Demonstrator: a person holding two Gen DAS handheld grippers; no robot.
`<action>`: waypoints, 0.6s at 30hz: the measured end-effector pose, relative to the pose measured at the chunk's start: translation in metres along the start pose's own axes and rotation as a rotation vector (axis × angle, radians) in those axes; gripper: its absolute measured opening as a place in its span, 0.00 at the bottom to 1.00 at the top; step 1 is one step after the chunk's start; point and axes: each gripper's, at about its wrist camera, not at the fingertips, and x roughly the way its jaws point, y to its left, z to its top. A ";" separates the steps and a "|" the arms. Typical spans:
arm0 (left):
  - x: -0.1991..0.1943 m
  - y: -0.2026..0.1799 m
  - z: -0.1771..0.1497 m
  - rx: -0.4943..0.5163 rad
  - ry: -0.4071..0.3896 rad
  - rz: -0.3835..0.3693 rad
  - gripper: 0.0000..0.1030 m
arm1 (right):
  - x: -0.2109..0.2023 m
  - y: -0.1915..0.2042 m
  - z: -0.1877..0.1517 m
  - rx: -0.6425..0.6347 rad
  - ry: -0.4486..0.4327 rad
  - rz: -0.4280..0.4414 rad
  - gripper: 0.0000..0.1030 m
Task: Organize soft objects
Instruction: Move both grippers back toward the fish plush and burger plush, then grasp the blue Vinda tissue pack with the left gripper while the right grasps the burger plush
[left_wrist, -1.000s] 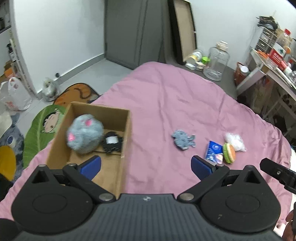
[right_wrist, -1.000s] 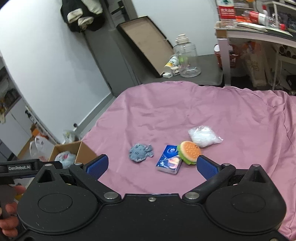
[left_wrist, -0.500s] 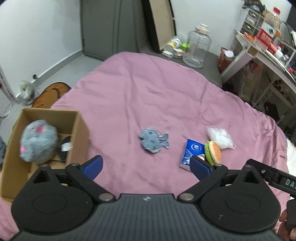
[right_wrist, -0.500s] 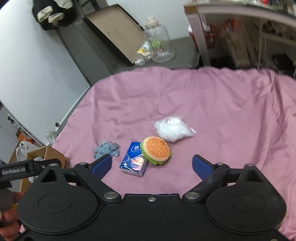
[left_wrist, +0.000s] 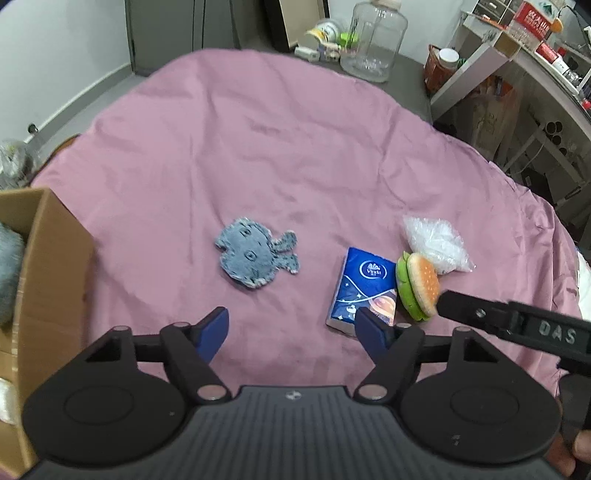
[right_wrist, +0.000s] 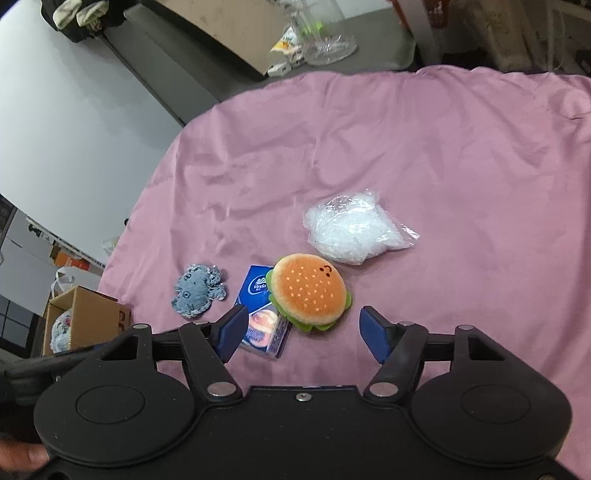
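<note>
Pink sheet (left_wrist: 295, 140) carries all the soft stuff: my left gripper (left_wrist: 291, 328) hangs w/ jaws part-way and closing on nothing, the grey flat plush (left_wrist: 255, 256) just beyond its tips, slightly left, on the sheet. My right gripper (right_wrist: 301, 328) is likewise mid-width and closing, nothing pinched, w/ the burger plush (right_wrist: 310, 293) right ahead between the fingertips, leaning on the blue tissue pack (right_wrist: 260, 314) at its left, clear crinkly bag (right_wrist: 351, 229) farther off. Cardboard box (left_wrist: 44, 266) sits at the sheet's left edge.
</note>
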 end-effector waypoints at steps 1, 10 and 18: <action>0.004 0.000 0.000 -0.005 0.007 -0.005 0.71 | 0.004 0.000 0.002 -0.002 0.007 0.004 0.64; 0.033 0.000 0.013 -0.014 0.053 -0.017 0.70 | 0.043 -0.008 0.018 -0.035 0.093 0.021 0.46; 0.044 -0.019 0.024 -0.005 0.084 -0.083 0.71 | 0.026 -0.016 0.028 -0.042 0.108 -0.001 0.43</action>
